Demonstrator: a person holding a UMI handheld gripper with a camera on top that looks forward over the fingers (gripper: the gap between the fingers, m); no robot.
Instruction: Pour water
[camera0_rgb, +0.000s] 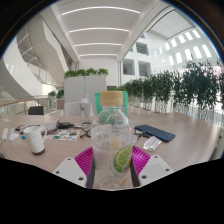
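Observation:
A clear plastic bottle (112, 135) with a tan cap, a blue-green band under the neck and a lime picture on its label stands upright between my fingers. My gripper (112, 162) is shut on the bottle, both magenta pads (85, 159) pressing its sides low on the body. The bottle's base is hidden below the fingers. Beyond it, a clear glass (84, 112) stands on the wooden table (185, 128). A white cup (37, 139) sits to the left.
A dark phone or case (155, 131) lies on the table right of the bottle. Papers and small items (68, 130) are scattered left of it. White planters with green plants (85, 85) line the far table edge; a bright atrium lies beyond.

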